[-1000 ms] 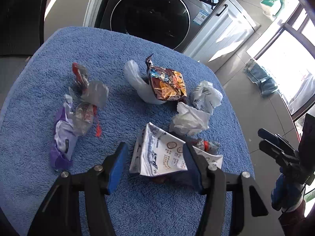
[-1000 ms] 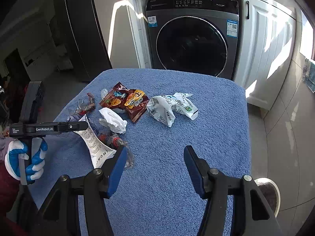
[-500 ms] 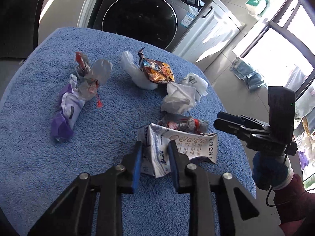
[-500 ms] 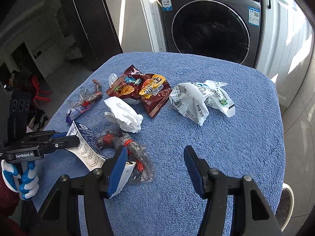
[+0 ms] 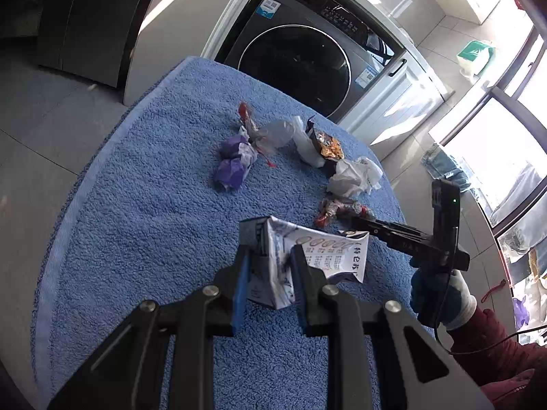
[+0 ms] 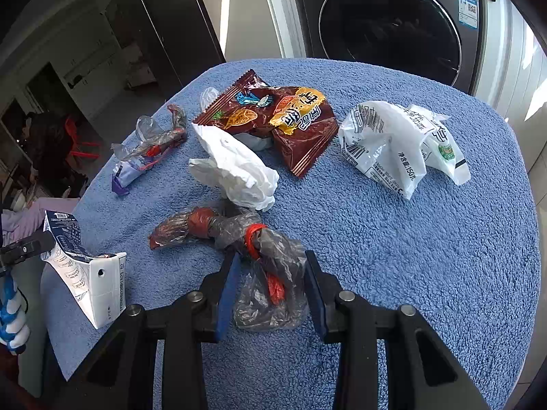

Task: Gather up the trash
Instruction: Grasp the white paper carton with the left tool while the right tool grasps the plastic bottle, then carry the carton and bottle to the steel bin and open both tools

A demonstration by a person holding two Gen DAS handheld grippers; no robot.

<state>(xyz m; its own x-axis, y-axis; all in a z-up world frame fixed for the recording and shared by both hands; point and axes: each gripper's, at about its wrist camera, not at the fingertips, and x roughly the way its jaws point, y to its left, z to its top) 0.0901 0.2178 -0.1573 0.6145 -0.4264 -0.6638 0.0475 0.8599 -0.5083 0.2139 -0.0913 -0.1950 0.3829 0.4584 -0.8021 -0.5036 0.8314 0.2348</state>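
Note:
My left gripper (image 5: 270, 259) is shut on a flattened white and blue carton (image 5: 307, 256) and holds it lifted off the blue towel (image 5: 147, 225); the carton also shows in the right wrist view (image 6: 85, 273). My right gripper (image 6: 270, 273) is part closed with its jaws either side of a crumpled clear plastic wrapper with red bits (image 6: 266, 273); whether the pads touch it I cannot tell. A brown snack bag (image 6: 280, 116), a white tissue (image 6: 236, 171), a white printed bag (image 6: 396, 143) and a purple and clear wrapper (image 6: 143, 150) lie on the towel.
A washing machine (image 6: 393, 24) stands behind the towel-covered table. Dark cabinets (image 5: 89, 20) are at the left. The table's right edge drops to a tiled floor (image 5: 413, 150) by a bright window.
My left gripper closed on the carton and lifted it up and to the left. My right gripper moved forward over the clear plastic wrapper and narrowed around it.

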